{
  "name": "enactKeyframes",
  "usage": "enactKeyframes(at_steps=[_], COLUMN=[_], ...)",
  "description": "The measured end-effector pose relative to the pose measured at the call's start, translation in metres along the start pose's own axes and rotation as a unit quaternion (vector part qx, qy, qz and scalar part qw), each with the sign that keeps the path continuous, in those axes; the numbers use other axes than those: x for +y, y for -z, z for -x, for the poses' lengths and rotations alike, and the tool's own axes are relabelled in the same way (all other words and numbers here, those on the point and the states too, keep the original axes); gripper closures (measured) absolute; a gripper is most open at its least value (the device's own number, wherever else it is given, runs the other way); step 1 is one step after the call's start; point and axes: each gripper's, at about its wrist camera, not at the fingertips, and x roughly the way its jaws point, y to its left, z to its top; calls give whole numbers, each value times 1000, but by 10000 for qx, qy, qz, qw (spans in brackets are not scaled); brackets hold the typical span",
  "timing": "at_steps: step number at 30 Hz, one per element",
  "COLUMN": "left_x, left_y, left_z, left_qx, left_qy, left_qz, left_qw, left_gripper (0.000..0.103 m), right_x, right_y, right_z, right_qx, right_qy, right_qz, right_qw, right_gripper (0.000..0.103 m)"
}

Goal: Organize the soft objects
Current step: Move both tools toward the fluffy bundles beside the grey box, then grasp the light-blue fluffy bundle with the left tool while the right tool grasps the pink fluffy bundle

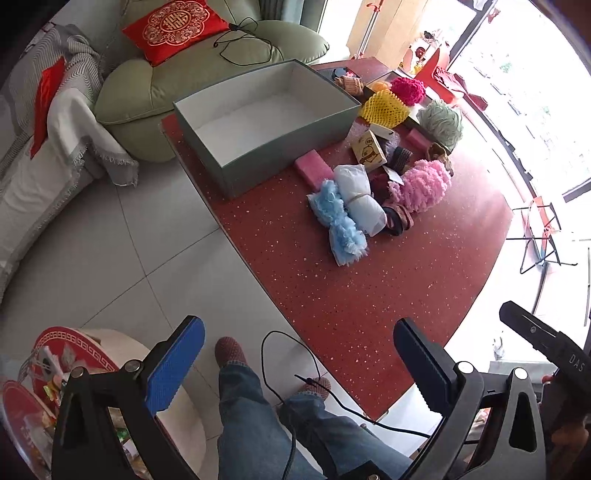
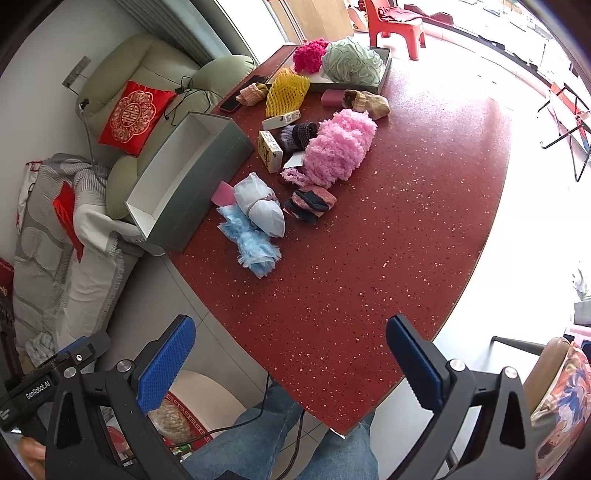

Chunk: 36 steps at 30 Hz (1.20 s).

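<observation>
An empty grey box [image 1: 258,122] [image 2: 192,177] with a white inside stands at the far left of the red speckled table [image 1: 369,288] [image 2: 369,258]. Beside it lie soft things: a blue frilly bundle [image 1: 341,225] [image 2: 251,240], a white tied bundle [image 1: 360,197] [image 2: 260,206], fluffy pink yarn [image 1: 421,184] [image 2: 338,147], a pink sponge [image 1: 314,168] [image 2: 223,194], dark knitted socks [image 2: 310,203], a yellow foam net [image 1: 384,107] [image 2: 286,92], magenta yarn [image 1: 408,90] [image 2: 310,55] and a pale green puff [image 1: 441,120] [image 2: 352,61]. My left gripper [image 1: 299,365] and right gripper [image 2: 291,360] both stand open and empty, held back over the table's near corner.
A green armchair [image 1: 155,85] with a red cushion [image 1: 173,29] stands behind the box. A small yellow carton [image 1: 367,147] [image 2: 269,149] and a phone [image 2: 231,105] lie on the table. The person's jeans-clad legs [image 1: 258,417] and a cable [image 1: 295,376] are below. A round stool [image 1: 110,354] sits left.
</observation>
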Motion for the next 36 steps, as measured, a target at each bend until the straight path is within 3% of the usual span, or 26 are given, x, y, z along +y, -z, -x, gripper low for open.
enactKeyframes(at_steps=[6,12,19,22,28,36], left_x=[-26,-34,-34,-34,-20,-24], left_y=[5,-4,-40,-57,-84,-99], left_z=[-14,-37,-74,-84,-107,-145], left_qx=[108,262,458,489,671,992], left_qy=[-323,-544,-450,-498,-439,-285], left_qz=[-252,-538,-923,-1185,-1126,-1287], left_qw=[9991,9967,9937,9905,9904,9863], left_gripper=[0,0,0,0,0,0], right_x=[-14,-28,-10,0,18,15], right_y=[-10,-25,-36,-41,-60,-79], right_z=[-1,-15,-31,-37,-34,-63], right_qx=[-66,-197,-233,-301,-645,-313], right_qy=[241,227,368,237,378,698], right_qz=[90,-505,-781,-907,-872,-1256], right_qw=[9996,9983,9960,9951,9934,9891], right_gripper=[0,0,0,0,0,0])
